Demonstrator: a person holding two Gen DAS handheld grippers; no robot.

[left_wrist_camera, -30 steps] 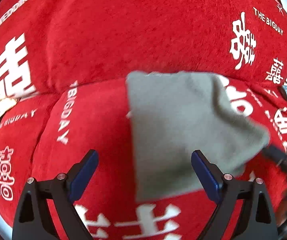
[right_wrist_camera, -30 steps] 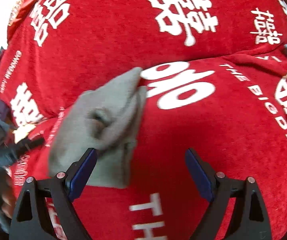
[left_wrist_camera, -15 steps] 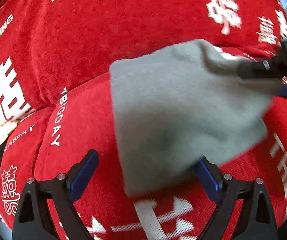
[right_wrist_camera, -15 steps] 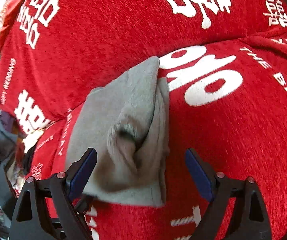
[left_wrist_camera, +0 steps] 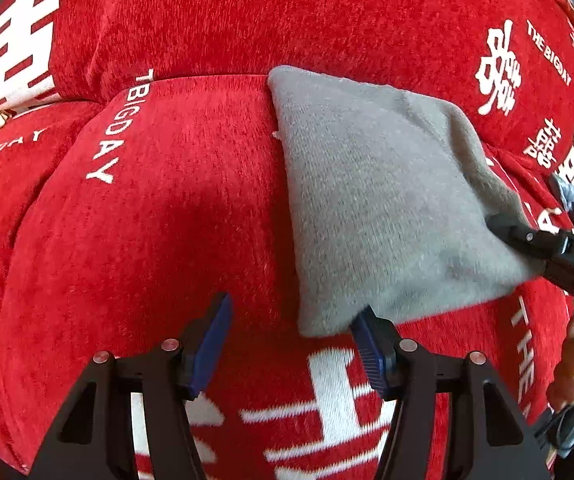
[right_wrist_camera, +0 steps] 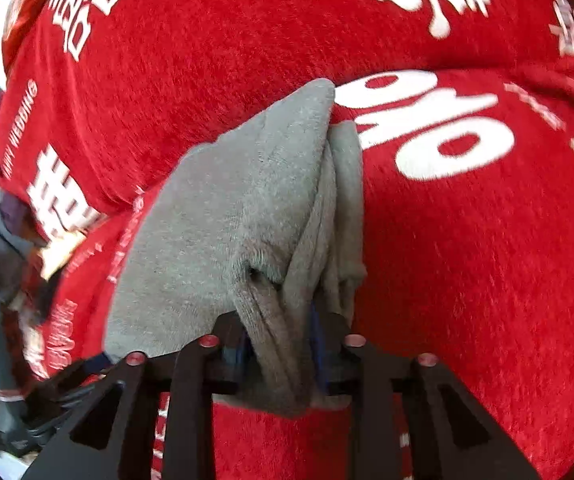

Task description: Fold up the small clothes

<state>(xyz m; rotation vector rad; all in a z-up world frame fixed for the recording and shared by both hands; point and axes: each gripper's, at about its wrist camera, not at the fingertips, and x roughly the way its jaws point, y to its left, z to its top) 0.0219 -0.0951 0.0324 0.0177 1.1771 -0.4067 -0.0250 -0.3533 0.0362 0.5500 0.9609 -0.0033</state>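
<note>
**Grey cloth pinched at one side, other gripper closing in on the corner**

Everything here sits around the grey cloth (left_wrist_camera: pixel 387 208), which is lying on the red cover (left_wrist_camera: pixel 159 208) with the white lettering. Closest to it, the right gripper (right_wrist_camera: pixel 283 344) has its jaws closing on a bunched-up fold at the cloth's near edge, with fabric squeezed between the blue pads.

On the cloth's other side, the left gripper (left_wrist_camera: pixel 293 344) is about half open and closing too; its right pad (left_wrist_camera: pixel 367 344) is touching the cloth's near corner, and its other pad is over bare red fabric.

Further back, the cloth's far edge reaches the seam where the cover rises into a backrest (left_wrist_camera: pixel 287 16).
</note>
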